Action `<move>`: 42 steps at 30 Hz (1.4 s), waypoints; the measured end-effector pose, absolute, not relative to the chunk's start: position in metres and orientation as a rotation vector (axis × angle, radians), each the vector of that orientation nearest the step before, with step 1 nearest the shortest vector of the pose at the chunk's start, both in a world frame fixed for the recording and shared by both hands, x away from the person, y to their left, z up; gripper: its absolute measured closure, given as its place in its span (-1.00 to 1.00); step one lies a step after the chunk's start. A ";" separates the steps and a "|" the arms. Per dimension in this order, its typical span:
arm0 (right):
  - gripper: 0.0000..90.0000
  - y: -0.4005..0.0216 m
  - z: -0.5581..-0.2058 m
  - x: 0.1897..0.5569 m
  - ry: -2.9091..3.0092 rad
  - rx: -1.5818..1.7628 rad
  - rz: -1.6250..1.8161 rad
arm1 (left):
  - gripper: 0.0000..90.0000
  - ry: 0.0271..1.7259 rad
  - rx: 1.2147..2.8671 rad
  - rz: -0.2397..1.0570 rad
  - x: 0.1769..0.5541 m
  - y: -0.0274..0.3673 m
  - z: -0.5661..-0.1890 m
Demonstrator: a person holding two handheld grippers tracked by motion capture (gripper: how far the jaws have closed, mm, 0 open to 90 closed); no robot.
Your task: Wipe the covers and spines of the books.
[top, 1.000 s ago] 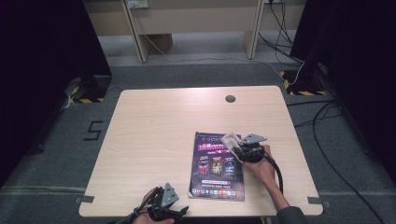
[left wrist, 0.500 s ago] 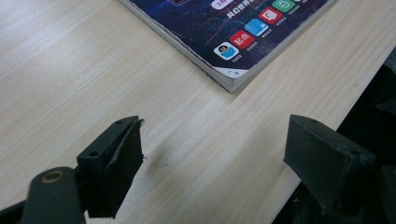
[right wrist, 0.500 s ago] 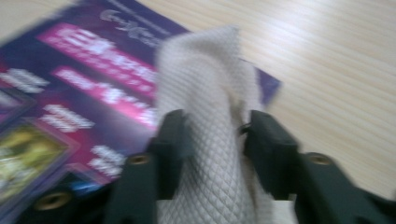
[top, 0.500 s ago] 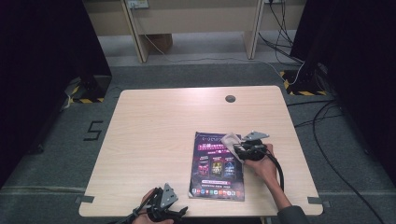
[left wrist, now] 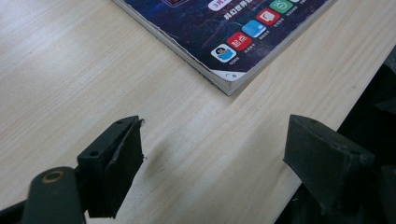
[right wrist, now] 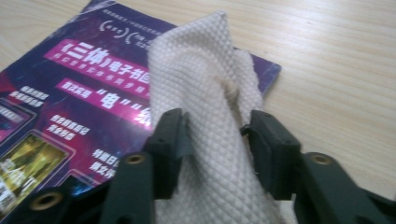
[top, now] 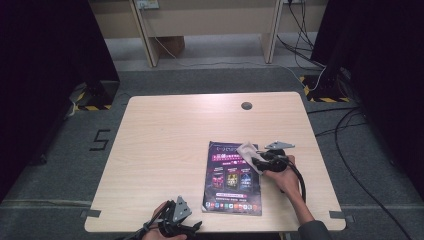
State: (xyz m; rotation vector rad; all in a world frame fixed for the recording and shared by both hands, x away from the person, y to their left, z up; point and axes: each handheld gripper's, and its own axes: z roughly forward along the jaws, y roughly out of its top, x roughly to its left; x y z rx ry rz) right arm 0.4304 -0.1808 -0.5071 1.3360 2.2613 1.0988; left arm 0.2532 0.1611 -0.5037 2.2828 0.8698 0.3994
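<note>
The right claw (right wrist: 215,135) has just been closing, and now it squeezes the cloth (right wrist: 205,79) on the magazine (right wrist: 70,102). It looks ready to wipe. The left claw (left wrist: 215,154) rests open on the surface (left wrist: 70,70).

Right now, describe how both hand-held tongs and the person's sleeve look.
Both the left tongs and right tongs are black, two-jawed, with blocky flat pads, brass-coloured pivot rivets and a grey three-cornered plate on top. A black cable loops from the right one. The sleeve is dark grey.

A light wooden surface (top: 165,150) stands on grey carpet (top: 55,175) marked with a black "5" (top: 100,140). Dark curtains (top: 45,60) flank it; cables (top: 350,130) trail right; pale desk legs (top: 145,35) behind.
</note>
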 end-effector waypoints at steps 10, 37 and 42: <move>0.77 -0.182 -0.500 0.427 2.301 1.318 1.102 | -0.58 0.866 2.285 0.399 0.253 0.162 -0.503; 0.82 -0.229 -0.433 0.414 2.031 1.349 1.407 | -0.58 0.861 2.286 0.394 0.253 0.162 -0.503; 0.81 -0.258 -0.420 0.409 1.944 1.366 1.382 | -0.58 0.862 2.283 0.395 0.253 0.162 -0.502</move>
